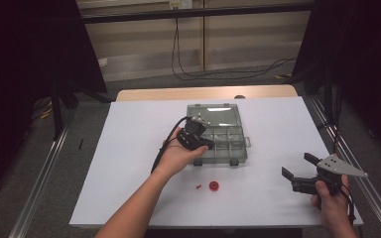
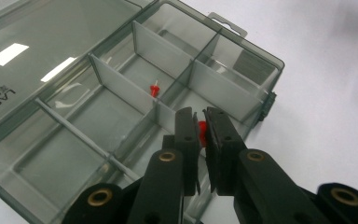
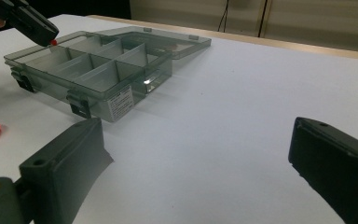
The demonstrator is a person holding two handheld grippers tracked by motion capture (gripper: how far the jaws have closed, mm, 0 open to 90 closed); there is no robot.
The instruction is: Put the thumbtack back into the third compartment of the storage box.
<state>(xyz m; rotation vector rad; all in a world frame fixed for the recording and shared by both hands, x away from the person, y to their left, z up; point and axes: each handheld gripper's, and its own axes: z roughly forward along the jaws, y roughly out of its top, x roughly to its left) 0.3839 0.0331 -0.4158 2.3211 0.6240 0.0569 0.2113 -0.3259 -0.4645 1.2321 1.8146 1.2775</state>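
Directly beneath your left gripper (image 2: 201,123), its jaws clamped on a red pushpin (image 2: 202,127), lies the organizer box's (image 2: 37,158) near compartment, a second pushpin (image 2: 154,89) beyond, while your right gripper (image 1: 298,167) gapes empty, well apart.

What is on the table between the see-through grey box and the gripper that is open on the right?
Nothing: in the high view, bare white table separates the translucent grey plastic compartment box from the open right hand-held gripper.

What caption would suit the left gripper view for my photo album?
Hand-held gripper pinching a small red pin above an open grey compartment box, where another red pin already lies.
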